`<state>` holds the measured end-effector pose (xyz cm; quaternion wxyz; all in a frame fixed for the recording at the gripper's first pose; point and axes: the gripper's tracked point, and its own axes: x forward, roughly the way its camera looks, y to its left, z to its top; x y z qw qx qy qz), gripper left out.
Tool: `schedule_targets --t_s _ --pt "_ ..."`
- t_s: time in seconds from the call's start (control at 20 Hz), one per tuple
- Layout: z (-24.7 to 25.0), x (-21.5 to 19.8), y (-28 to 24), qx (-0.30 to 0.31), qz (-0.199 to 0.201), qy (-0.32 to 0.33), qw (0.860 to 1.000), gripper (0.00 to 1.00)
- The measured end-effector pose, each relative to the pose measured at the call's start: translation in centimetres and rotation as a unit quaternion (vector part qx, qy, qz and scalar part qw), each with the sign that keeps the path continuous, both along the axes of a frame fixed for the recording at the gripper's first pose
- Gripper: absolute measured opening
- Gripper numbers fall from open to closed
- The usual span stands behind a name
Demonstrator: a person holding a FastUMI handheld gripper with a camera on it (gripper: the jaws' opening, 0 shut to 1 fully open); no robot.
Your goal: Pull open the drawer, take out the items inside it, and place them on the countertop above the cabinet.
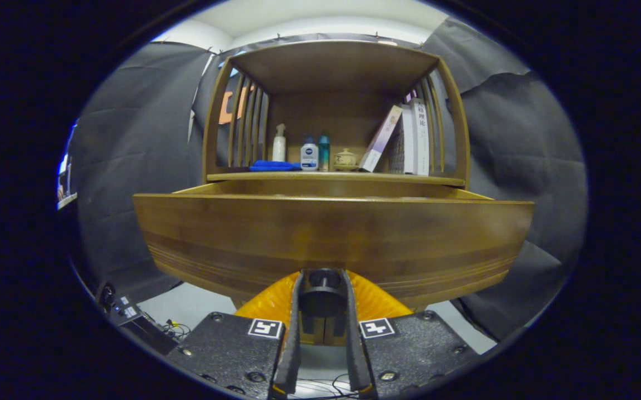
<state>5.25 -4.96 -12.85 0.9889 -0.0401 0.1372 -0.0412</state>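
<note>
The drawer [331, 239] stands pulled out from the wooden cabinet [336, 111], its broad front panel facing the gripper [323, 278] and its top edge lying just below the front lip of the countertop [331, 176]. A dark round knob [323, 280] sits at the lower middle of the drawer front, and the gripper's two fingers [294, 322] close on it from either side, pinching it between them. What lies inside the drawer cannot be seen past its front edge. On the countertop a folded blue cloth [273, 165] lies near the left front edge, with a white spray bottle [279, 143], a white bottle [309, 155], a teal bottle [324, 151] and a small lidded cup [346, 159] along the back; books [409, 139] lean toward the right side. The front strip of the countertop is bare.
</note>
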Motion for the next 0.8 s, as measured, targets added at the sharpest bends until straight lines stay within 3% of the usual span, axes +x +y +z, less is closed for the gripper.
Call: schedule_targets --t_s 0.25,0.8 --pt "-0.3 -2.2 0.8 0.013 0.022 0.014 1.0 0.37" --pt "-0.3 -3.5 0.9 0.004 0.031 0.025 0.999 0.37"
